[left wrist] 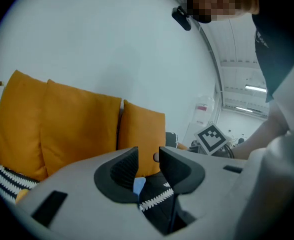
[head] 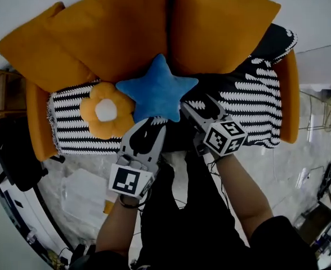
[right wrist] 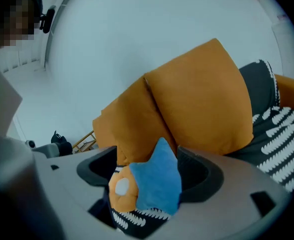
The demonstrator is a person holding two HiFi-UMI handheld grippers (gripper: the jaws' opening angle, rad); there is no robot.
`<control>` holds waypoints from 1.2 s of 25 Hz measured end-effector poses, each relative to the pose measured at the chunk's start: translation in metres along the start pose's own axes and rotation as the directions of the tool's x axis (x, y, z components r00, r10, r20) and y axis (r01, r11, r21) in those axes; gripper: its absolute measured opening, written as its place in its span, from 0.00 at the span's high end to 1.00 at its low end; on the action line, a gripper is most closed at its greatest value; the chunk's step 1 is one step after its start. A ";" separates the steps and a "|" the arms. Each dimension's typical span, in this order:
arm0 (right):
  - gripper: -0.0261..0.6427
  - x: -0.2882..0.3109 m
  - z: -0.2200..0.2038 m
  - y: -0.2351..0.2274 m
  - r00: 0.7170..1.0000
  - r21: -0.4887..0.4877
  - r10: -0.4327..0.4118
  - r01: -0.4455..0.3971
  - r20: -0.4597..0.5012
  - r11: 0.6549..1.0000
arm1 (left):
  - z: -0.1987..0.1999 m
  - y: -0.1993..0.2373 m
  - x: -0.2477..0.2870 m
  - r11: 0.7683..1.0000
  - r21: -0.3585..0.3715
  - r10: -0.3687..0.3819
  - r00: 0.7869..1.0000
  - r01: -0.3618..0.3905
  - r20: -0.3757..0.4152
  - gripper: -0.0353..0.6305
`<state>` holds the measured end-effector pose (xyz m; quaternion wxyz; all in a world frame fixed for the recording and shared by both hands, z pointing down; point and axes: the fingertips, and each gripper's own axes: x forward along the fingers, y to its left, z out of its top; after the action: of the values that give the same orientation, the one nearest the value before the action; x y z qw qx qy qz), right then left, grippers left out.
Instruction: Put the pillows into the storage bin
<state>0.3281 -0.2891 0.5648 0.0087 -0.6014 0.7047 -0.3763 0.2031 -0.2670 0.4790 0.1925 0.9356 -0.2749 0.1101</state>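
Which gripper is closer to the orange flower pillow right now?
Left. The left gripper is close beside the flower pillow; the right gripper lies farther off, beside the blue star pillow.

The person is wearing a dark top [head: 286,246] and black trousers [head: 177,218], with a thin dark band [head: 127,203] circling the left wrist. The left pale grey plastic gripper [head: 147,127] and the right pale grey plastic gripper [head: 191,109] are each showing black ribbed jaw pads. Each is also bearing a white cube with black square markers [head: 132,180], and thin black cables [head: 211,157] are trailing under the right one.
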 end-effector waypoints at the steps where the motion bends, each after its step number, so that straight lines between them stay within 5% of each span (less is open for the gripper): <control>1: 0.38 0.008 -0.011 -0.015 1.000 0.028 -0.001 0.002 -0.017 1.000 | -0.013 0.000 0.012 1.000 -0.007 0.002 1.000 -0.002 -0.014 0.77; 5: 0.37 0.035 -0.059 -0.065 0.997 0.198 -0.025 0.038 -0.071 0.979 | -0.053 -0.003 0.039 1.000 -0.024 -0.002 1.000 0.002 -0.024 0.77; 8: 0.36 0.052 -0.090 -0.096 0.995 0.363 -0.040 0.069 -0.086 0.929 | -0.080 -0.003 0.050 1.000 -0.022 -0.005 0.999 0.004 -0.045 0.77; 13: 0.32 0.083 -0.117 -0.139 0.996 0.586 -0.045 0.078 -0.071 0.807 | -0.112 -0.007 0.069 0.999 -0.053 0.002 0.997 -0.006 -0.072 0.77; 20: 0.21 0.130 -0.145 -0.176 0.995 0.779 -0.090 0.087 -0.039 0.621 | -0.140 0.006 0.071 0.998 -0.052 0.017 0.996 -0.021 -0.091 0.77; 25: 0.19 0.149 -0.148 -0.183 0.997 0.830 -0.067 0.059 -0.026 0.555 | -0.145 0.006 0.067 0.998 -0.059 0.025 0.994 -0.031 -0.105 0.77; 27: 0.26 0.153 -0.144 -0.180 0.999 0.846 -0.037 0.022 -0.003 0.533 | -0.144 0.008 0.065 0.998 -0.059 0.030 0.994 -0.037 -0.103 0.77; 30: 0.40 0.152 -0.139 -0.175 1.000 0.829 -0.010 0.006 0.000 0.559 | -0.143 0.010 0.063 0.996 -0.070 0.043 0.995 -0.049 -0.094 0.77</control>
<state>0.3689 -0.3455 0.8260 0.2898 -0.5310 0.4430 -0.6617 0.2354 -0.2440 0.6301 0.2360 0.9153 -0.2910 0.1477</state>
